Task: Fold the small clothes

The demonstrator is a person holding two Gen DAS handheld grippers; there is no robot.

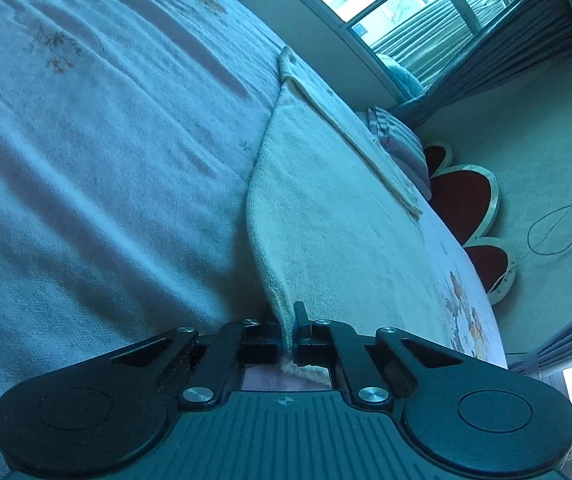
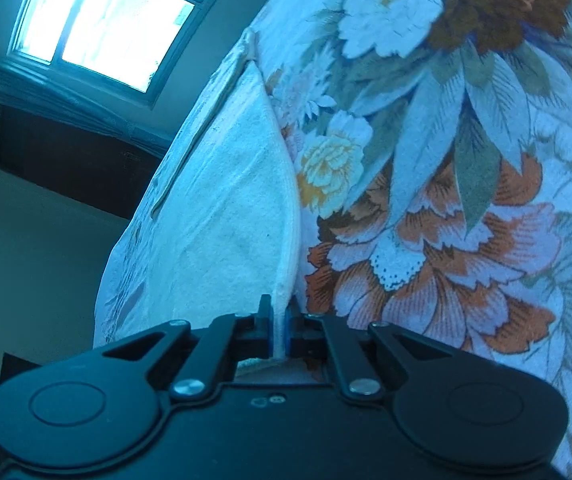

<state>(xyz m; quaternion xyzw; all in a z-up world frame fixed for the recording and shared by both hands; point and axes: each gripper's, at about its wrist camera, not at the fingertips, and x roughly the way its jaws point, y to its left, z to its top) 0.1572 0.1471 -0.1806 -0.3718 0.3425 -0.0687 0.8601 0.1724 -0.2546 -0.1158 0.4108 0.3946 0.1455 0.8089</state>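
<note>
A small cream knitted garment lies on the bed, stretching away from the camera in the left wrist view. My left gripper is shut on its near hemmed edge, which runs up between the two black fingers. In the right wrist view the same pale garment lies on the flowered bedspread. My right gripper is shut on another near edge of it, the cloth pinched between the blue pads. A folded strip of the garment lies along its far side.
A pale plush blanket covers the bed to the left. A striped pillow and a red petal-shaped headboard stand at the bed's far end. Windows and curtains are behind. A cable runs along the wall.
</note>
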